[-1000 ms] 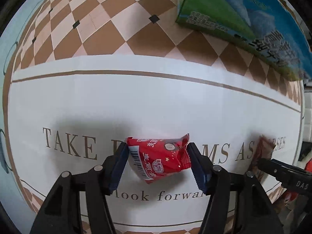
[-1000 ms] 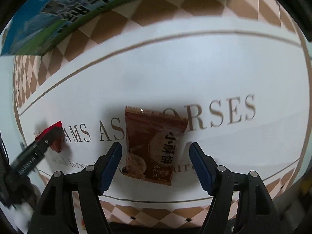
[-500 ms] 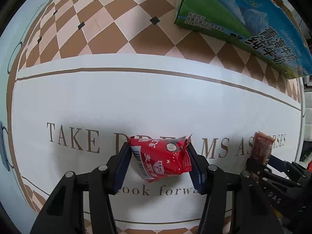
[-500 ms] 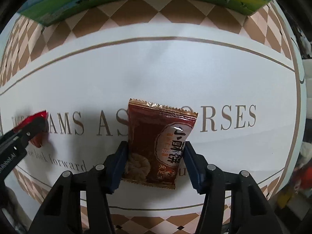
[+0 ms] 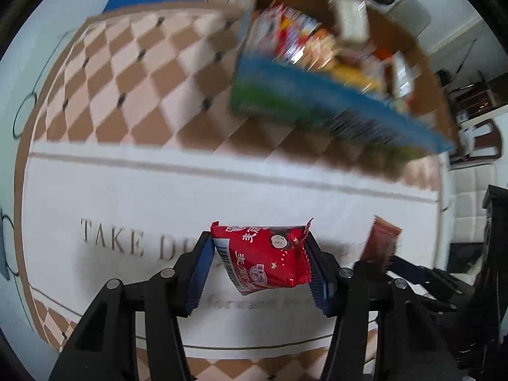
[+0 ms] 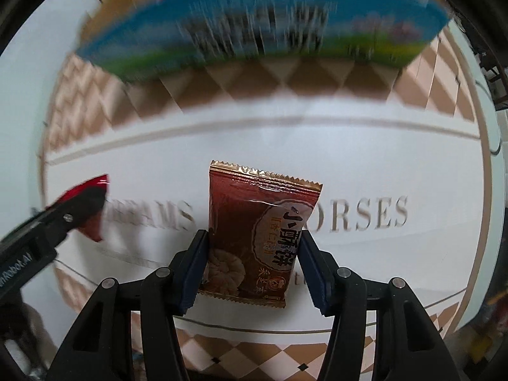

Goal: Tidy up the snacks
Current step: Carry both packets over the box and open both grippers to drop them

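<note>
Your left gripper [image 5: 258,270] is clamped on a small red foil snack packet with white lettering and a barcode [image 5: 263,258]; both blue-padded jaws press its sides, and it sits low in the centre of the left wrist view, tilted, above the white cloth with brown lettering and a brown-and-cream diamond border [image 5: 158,197]. Your right gripper [image 6: 252,268] is closed on a dark brown rectangular biscuit packet with gold serrated edges [image 6: 260,238]; its jaws pinch the lower half, and the packet stands nearly upright in the lower centre of the right wrist view.

In the left wrist view the brown packet shows again at the lower right, edge-on, between the other gripper's black fingers. In the right wrist view the red packet appears at the left edge, partly hidden by a black finger.

An open cardboard box with blue and green printed sides [image 5: 333,108] stands on the checkered border in the upper right of the left view, blurred, with colourful packets [image 5: 311,47] inside. The same box spans the top of the right view, well apart from both held packets.
</note>
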`<state>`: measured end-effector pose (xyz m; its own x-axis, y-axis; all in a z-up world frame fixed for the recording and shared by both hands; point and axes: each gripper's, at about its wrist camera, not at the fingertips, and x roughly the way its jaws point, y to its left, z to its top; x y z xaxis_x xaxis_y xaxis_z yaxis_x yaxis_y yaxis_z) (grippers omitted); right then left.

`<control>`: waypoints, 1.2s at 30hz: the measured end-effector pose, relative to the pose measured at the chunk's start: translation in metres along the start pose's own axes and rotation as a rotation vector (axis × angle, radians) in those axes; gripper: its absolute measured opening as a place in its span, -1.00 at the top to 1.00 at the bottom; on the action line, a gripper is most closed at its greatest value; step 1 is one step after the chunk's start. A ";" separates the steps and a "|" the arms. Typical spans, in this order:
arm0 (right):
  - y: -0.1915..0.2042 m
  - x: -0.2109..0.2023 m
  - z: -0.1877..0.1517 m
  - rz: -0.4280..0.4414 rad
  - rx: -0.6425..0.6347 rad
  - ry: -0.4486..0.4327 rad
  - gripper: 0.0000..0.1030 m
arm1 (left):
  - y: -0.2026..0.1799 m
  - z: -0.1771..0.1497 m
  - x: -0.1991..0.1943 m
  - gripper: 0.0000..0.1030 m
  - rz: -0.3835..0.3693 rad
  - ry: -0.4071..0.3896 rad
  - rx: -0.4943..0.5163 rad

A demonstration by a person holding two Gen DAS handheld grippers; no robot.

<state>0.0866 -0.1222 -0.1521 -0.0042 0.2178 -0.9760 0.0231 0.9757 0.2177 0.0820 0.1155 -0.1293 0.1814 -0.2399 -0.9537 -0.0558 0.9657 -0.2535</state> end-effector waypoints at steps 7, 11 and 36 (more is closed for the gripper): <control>-0.007 -0.110 0.068 0.105 -0.012 -0.157 -0.15 | -0.044 0.068 -0.043 -0.02 -0.089 -0.082 0.043; -0.002 -0.135 0.113 0.116 -0.029 -0.208 -0.15 | -0.063 0.119 -0.037 -0.02 -0.093 -0.067 0.054; -0.018 -0.015 0.257 0.051 -0.090 -0.022 -0.72 | -0.057 0.205 0.071 -0.37 -0.070 0.224 -0.042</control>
<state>0.3435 -0.1482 -0.1438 0.0163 0.2677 -0.9634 -0.0667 0.9616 0.2661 0.2993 0.0631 -0.1497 -0.0357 -0.3265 -0.9445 -0.0926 0.9422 -0.3221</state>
